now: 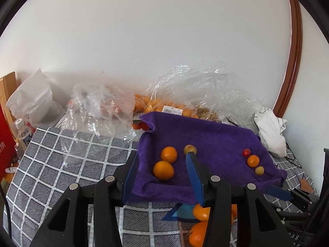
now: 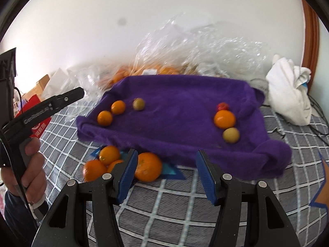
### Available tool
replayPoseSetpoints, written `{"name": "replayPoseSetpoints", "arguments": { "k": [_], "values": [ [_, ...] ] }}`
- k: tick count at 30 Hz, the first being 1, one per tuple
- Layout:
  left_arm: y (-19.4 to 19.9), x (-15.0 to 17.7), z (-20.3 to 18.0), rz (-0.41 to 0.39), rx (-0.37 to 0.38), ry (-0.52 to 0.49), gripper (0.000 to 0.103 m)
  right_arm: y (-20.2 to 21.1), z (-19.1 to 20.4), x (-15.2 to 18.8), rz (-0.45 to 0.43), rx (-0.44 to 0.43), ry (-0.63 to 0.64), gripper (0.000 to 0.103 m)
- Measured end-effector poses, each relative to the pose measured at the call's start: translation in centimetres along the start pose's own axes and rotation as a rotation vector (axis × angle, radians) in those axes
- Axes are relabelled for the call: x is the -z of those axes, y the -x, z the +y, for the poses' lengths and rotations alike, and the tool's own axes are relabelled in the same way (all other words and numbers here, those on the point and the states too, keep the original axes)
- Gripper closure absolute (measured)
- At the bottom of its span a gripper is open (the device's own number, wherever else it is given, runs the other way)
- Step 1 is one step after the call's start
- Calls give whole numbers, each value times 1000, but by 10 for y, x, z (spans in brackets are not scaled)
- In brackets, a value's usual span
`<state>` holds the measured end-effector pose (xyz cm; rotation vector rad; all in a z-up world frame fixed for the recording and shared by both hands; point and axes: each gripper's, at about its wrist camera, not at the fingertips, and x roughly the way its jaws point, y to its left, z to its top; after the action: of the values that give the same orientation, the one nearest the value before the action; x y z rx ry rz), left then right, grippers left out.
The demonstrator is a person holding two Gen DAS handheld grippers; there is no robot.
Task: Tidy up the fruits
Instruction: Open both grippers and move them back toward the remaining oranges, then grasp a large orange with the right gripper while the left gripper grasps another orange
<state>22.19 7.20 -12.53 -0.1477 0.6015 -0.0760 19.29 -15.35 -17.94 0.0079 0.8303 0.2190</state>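
Note:
A purple towel point(image 1: 213, 131) point(image 2: 174, 94) lies on a grey checked sheet. On its left part sit two oranges point(image 1: 169, 154) point(image 2: 118, 107) and a small yellow-green fruit point(image 1: 190, 149) point(image 2: 138, 103). At its right a red fruit point(image 1: 246, 152), an orange point(image 2: 224, 118) and a pale yellow fruit point(image 2: 231, 135) form a row. Several more oranges point(image 2: 148, 166) point(image 1: 201, 212) lie on the sheet by the towel's near edge. My left gripper point(image 1: 162, 156) hovers open over the towel's left part, holding nothing. My right gripper point(image 2: 167, 153) stands open and empty near the towel's front edge.
Clear plastic bags point(image 1: 185, 86) point(image 2: 195, 47), some with oranges inside, are heaped against the white wall behind the towel. A white cloth point(image 1: 271, 131) point(image 2: 290, 96) lies at the right. At far left stand a white bag point(image 1: 35, 100), a bottle point(image 1: 23, 131) and a red box point(image 1: 5, 144).

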Motion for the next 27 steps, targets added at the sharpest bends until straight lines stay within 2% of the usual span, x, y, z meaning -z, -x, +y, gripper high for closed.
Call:
{"name": "replayPoseSetpoints", "arguments": {
  "k": [5,14,15,18,21,27],
  "values": [
    [18,18,27,34,-52,-23,55,-21,11,8,62,-17,5,49],
    [26,45,55,86,-92,52,54,-44,13,2,87,-14,-101,49],
    [25,46,57,93,-90,65,54,-45,12,1,93,-18,-112,52],
    [26,48,57,111,-77,88,54,-45,6,2,107,-40,-143,64],
    [30,48,52,107,-60,88,54,-40,1,4,108,-47,-150,65],
    [29,52,26,122,-29,46,53,-8,-20,16,61,7,-136,66]
  ]
}}
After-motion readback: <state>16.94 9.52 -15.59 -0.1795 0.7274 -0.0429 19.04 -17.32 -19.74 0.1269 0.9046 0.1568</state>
